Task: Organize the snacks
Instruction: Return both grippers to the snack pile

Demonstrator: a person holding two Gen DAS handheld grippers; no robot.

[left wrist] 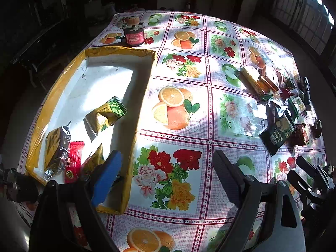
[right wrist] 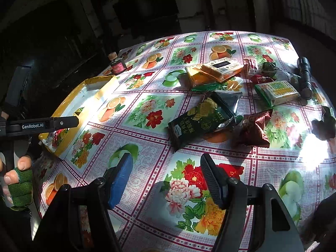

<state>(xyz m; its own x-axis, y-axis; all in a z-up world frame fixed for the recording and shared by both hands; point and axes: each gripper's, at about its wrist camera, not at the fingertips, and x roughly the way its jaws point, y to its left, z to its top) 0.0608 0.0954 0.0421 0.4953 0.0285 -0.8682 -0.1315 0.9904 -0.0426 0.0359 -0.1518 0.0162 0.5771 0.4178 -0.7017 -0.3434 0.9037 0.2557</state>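
Note:
A shallow white box with a yellow rim (left wrist: pixel 117 51) lies at the table's left. It holds a green-gold packet (left wrist: pixel 107 113), a silver-gold packet (left wrist: pixel 55 147) and a red packet (left wrist: pixel 73 163). My left gripper (left wrist: pixel 166 157) hangs open over the box's near right wall, with nothing between its fingers. Loose snacks are heaped at the right: a dark green packet (right wrist: pixel 201 121), orange packs (right wrist: pixel 216 69), a green-yellow pack (right wrist: pixel 277 91) and a maroon packet (right wrist: pixel 254 128). My right gripper (right wrist: pixel 166 157) is open and empty above the cloth, just short of the dark green packet.
A small dark jar with a pink label (left wrist: pixel 134 35) stands behind the box. A black flashlight (right wrist: pixel 304 75) lies at the far right of the snack heap. A hand in a green fingerless glove (right wrist: pixel 19 178) holds the left tool. The flowered tablecloth (left wrist: pixel 178 109) covers the table.

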